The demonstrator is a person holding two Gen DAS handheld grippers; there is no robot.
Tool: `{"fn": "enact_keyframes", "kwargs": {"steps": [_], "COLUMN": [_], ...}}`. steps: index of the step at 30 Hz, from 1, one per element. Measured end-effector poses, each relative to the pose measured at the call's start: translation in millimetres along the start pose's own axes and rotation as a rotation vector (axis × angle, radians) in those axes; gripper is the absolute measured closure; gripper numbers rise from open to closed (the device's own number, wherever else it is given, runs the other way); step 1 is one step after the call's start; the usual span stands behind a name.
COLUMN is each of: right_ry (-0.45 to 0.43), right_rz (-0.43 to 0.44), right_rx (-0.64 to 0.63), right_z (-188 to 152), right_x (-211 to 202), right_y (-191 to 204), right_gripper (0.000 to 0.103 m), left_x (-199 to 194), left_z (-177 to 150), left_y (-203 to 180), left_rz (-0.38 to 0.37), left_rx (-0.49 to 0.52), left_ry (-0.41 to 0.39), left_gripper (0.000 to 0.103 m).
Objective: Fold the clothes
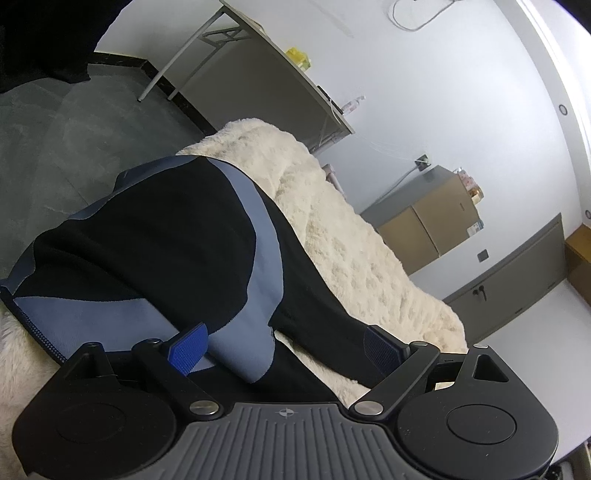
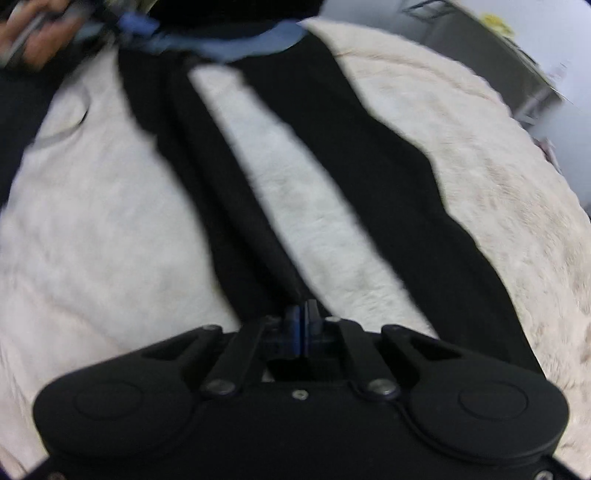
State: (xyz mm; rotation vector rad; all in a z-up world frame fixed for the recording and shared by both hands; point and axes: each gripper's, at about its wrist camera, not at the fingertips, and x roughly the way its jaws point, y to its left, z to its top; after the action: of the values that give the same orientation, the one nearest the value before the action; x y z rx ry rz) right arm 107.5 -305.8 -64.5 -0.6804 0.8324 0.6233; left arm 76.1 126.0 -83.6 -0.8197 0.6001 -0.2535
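Observation:
A black garment with light-blue panels (image 1: pixel 155 243) lies on a cream fluffy blanket (image 1: pixel 351 258). My left gripper (image 1: pixel 284 347) is open, its blue pads (image 1: pixel 186 350) wide apart with the garment's blue-and-black fabric lying between them. In the blurred right wrist view, two black garment legs (image 2: pixel 229 192) spread over the blanket (image 2: pixel 110 229) toward a blue band at the top (image 2: pixel 258 44). My right gripper (image 2: pixel 303 321) is shut on the end of one black leg. A hand holding the other gripper (image 2: pixel 33 33) shows at the top left.
A grey folding table (image 1: pixel 266 81) stands by the white wall, with a yellow object (image 1: pixel 299 57) and a bottle on it. Cardboard boxes (image 1: pixel 424 218) and a grey cabinet (image 1: pixel 517 273) stand along the wall. Grey floor (image 1: pixel 74 147) lies beyond the blanket's edge.

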Motion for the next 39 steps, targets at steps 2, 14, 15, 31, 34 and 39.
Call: {"fn": "enact_keyframes", "kwargs": {"steps": [2, 14, 15, 31, 34, 39], "right_ry": [0.016, 0.044, 0.020, -0.265, -0.178, -0.184], "right_rz": [-0.012, -0.142, -0.166, -0.276, -0.243, -0.219], "right_rx": [0.102, 0.302, 0.361, 1.098, 1.109, 1.139], "right_z": [4, -2, -7, -131, -133, -136], "right_x": [11, 24, 16, 7, 31, 29], "right_y": [-21, -57, -66, -215, -224, -225], "right_gripper": [0.102, 0.041, 0.041, 0.042, 0.048, 0.097], "left_x": [0, -24, -25, -21, -17, -13], "left_z": [0, 27, 30, 25, 27, 27], "left_y": [1, 7, 11, 29, 32, 32], "left_rz": [0.002, 0.071, 0.095, 0.141, 0.155, 0.167], "left_rx": [-0.003, 0.058, 0.060, -0.005, -0.024, -0.026], "left_ry": [-0.002, -0.081, -0.086, -0.074, -0.073, -0.061], "left_gripper": [0.014, 0.014, 0.014, 0.014, 0.014, 0.014]}}
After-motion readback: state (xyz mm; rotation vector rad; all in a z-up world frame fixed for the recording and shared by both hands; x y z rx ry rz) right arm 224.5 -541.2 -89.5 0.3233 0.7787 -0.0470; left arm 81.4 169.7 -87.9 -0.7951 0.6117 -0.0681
